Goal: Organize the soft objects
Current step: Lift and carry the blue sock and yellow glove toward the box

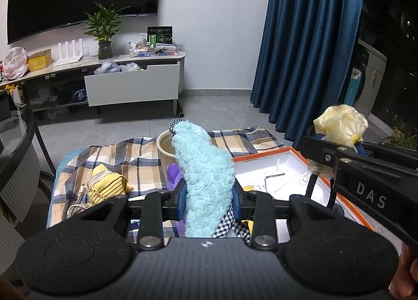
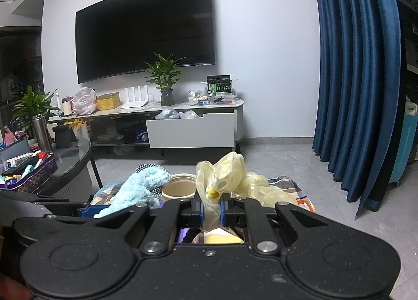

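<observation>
My left gripper (image 1: 209,195) is shut on a fluffy light-blue sock (image 1: 202,166) wrapped with a black-and-white checked cloth (image 1: 226,224); the sock stands upright above a plaid cloth (image 1: 125,153). My right gripper (image 2: 210,207) is shut on a pale yellow thin fabric (image 2: 224,172) with a yellow knot, held up in the air. The same yellow fabric (image 1: 341,123) and right gripper (image 1: 339,153) show at the right of the left wrist view. The blue sock (image 2: 138,187) appears at the left of the right wrist view. A yellow striped cloth (image 1: 105,186) lies on the plaid.
A cream round pot (image 1: 167,151) stands behind the sock, with a purple item (image 1: 173,174) beside it. An orange-edged white box (image 1: 282,177) lies to the right. A glass table (image 2: 70,159) is at left, a TV cabinet (image 2: 193,130) beyond, blue curtains (image 2: 352,78) right.
</observation>
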A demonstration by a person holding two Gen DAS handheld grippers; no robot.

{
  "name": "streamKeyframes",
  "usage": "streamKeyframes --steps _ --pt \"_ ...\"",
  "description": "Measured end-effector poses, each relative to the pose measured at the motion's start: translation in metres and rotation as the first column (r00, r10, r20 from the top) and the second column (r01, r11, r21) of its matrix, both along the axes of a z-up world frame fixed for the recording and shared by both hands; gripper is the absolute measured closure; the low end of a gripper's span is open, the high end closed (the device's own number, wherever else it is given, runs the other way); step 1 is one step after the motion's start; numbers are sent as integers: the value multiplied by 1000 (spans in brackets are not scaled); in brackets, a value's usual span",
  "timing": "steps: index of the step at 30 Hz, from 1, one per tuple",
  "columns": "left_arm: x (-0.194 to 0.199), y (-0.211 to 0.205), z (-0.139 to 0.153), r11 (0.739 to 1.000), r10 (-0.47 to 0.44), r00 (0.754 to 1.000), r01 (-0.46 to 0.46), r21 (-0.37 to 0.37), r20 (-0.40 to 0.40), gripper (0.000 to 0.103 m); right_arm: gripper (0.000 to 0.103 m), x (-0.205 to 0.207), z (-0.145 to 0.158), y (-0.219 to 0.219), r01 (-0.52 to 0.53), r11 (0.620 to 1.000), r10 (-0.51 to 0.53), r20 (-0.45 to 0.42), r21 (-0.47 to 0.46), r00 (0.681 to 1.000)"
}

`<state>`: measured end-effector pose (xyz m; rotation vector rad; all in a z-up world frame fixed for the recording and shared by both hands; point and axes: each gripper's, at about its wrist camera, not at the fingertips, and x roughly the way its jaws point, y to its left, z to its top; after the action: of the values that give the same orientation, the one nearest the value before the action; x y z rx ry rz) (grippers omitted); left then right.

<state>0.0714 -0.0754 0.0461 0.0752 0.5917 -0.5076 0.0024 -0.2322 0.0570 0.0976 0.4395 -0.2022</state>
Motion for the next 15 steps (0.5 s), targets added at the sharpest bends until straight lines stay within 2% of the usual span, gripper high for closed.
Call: streamKeyframes --steps 15 --pt "0 -13 -3 999 -49 999 49 5 -7 69 90 9 -6 -10 54 999 -53 -8 8 999"
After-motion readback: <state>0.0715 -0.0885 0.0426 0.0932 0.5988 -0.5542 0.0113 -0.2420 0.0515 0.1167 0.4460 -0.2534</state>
